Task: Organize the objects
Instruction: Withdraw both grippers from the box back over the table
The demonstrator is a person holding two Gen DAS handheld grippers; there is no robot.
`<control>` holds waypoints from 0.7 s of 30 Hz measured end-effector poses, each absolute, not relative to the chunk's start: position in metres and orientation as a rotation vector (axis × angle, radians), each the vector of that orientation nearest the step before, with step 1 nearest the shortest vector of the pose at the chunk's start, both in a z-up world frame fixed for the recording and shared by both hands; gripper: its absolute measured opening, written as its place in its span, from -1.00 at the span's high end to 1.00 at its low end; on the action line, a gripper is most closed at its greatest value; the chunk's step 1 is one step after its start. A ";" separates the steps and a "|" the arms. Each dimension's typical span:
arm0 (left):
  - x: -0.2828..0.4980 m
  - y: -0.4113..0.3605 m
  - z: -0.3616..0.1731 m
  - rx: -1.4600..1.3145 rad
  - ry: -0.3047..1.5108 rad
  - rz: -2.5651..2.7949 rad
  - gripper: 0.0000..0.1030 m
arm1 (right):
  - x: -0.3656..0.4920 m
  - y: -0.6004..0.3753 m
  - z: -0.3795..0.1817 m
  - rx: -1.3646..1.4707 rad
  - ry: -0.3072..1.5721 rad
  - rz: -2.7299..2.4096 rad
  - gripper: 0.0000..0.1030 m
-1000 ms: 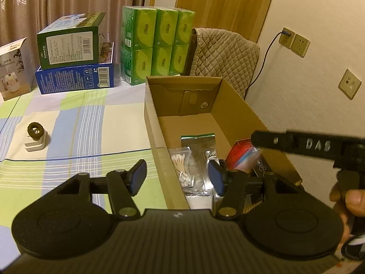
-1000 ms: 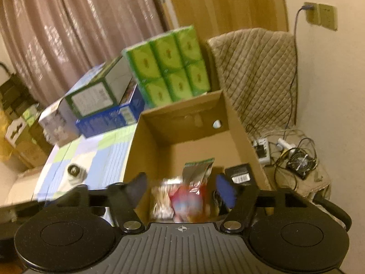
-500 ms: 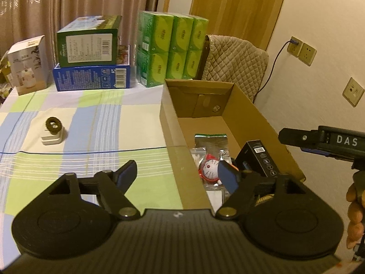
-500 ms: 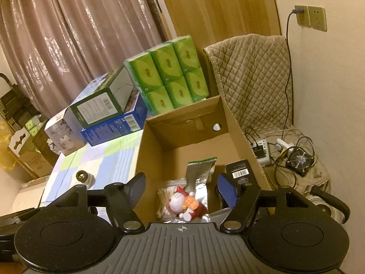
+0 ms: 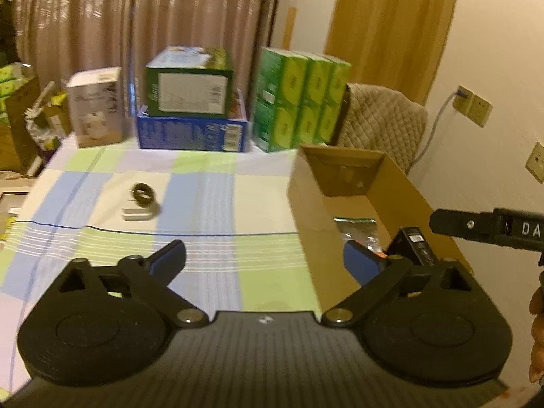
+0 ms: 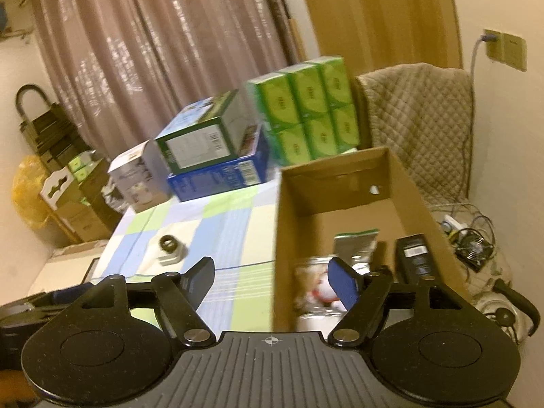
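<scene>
My left hand-held gripper (image 5: 264, 261) wide apart and holding nothing, my right hand-held gripper (image 6: 271, 280) the same, cardboard box (image 6: 343, 200) on the worktop (image 5: 204, 204), small toy (image 6: 324, 294) inside it

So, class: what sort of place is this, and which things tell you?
Probably a room in a home: heavy curtains, a checked tablecloth and a quilt-covered chair. The stacked retail boxes hint at storage too.
</scene>
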State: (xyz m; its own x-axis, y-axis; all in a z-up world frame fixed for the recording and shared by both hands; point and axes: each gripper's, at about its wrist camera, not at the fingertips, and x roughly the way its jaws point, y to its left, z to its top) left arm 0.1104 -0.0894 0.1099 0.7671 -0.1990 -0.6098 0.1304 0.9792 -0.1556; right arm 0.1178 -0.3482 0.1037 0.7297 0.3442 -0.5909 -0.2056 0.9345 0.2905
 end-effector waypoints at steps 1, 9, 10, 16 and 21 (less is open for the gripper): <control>0.108 -0.081 0.112 -0.110 0.667 -0.163 -0.96 | 0.117 -0.342 0.104 0.208 0.689 0.313 -0.39; 0.098 -0.014 0.117 -0.133 0.640 -0.044 -0.99 | 0.115 -0.287 0.102 0.168 0.698 0.400 -0.45; 0.097 -0.005 0.117 -0.130 0.637 -0.030 -0.99 | 0.116 -0.280 0.101 0.163 0.701 0.408 -0.46; 0.101 0.040 0.108 -0.112 0.642 0.035 -0.99 | 0.127 -0.246 0.091 0.126 0.712 0.451 -0.48; 0.116 0.067 0.092 -0.114 0.667 0.078 -0.99 | 0.144 -0.222 0.074 0.102 0.723 0.470 -0.48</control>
State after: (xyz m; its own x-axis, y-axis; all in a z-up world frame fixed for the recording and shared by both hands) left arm 0.1163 0.0670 0.0916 0.7831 0.0352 -0.6209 -0.1083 0.9909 -0.0803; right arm 0.1441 -0.2219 0.0741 0.6509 0.4475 -0.6132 -0.3783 0.8915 0.2491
